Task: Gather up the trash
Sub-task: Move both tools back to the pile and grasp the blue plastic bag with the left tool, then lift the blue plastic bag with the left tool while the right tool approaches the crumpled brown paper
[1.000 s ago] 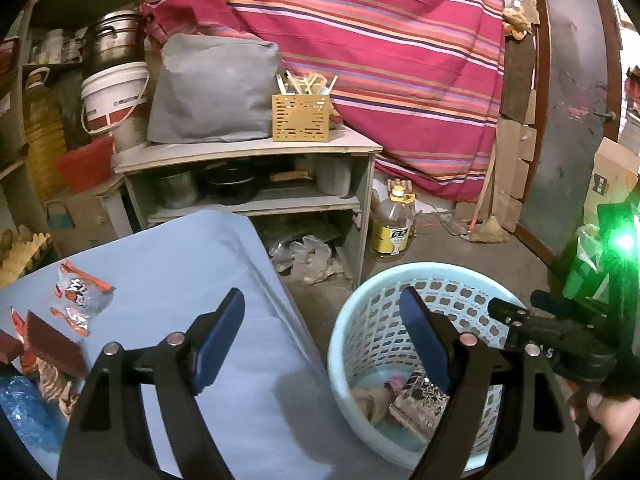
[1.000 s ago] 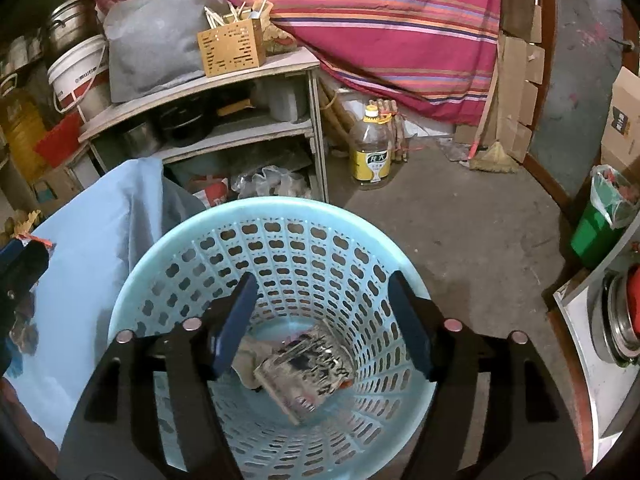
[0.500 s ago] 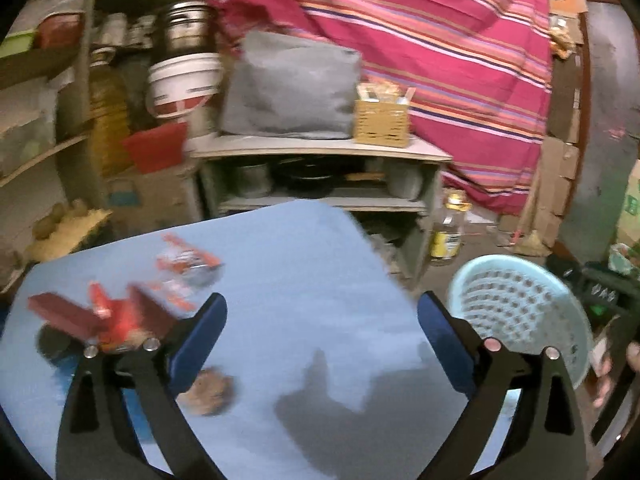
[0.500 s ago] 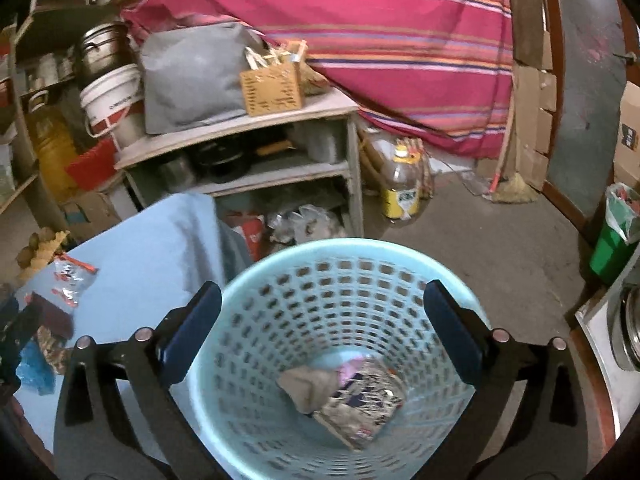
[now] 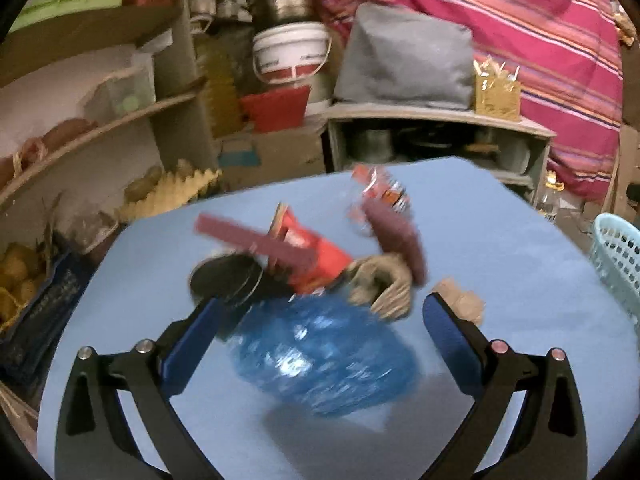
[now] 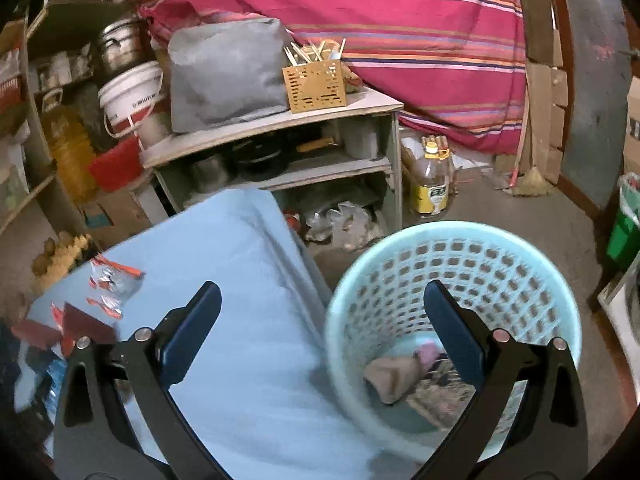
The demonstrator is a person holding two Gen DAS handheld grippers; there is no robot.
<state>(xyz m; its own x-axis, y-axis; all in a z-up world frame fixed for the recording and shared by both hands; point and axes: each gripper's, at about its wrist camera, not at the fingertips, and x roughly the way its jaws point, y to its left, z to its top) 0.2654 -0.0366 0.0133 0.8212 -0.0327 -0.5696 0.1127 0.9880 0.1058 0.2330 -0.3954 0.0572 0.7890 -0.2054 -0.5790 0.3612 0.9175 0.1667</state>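
A trash pile lies on the blue table [image 5: 500, 240]: a blue plastic bag [image 5: 324, 356], a red wrapper [image 5: 316, 256], a maroon box [image 5: 256, 240], a black round lid [image 5: 226, 280] and crumpled brown paper [image 5: 380, 284]. My left gripper [image 5: 322, 306] hovers over the bag with its jaws opening; the pads touch nothing. The pale blue basket [image 6: 452, 228] stands on the floor beside the table, with crumpled trash [image 6: 394, 376] at its bottom. Above the table edge and the basket rim, my right gripper [image 6: 322, 292] is open and empty.
A snack wrapper [image 5: 380, 192] lies farther back on the table, a small brown scrap [image 5: 460, 300] by the right finger. Behind the table are a grey shelf unit [image 6: 280, 124], a white bucket [image 6: 128, 96], an oil bottle [image 6: 430, 184] and a green bin [image 6: 624, 232].
My left gripper swung left from the basket to the trash pile and its jaws widened. My right gripper drew back from inside the basket, shifted left and opened wider.
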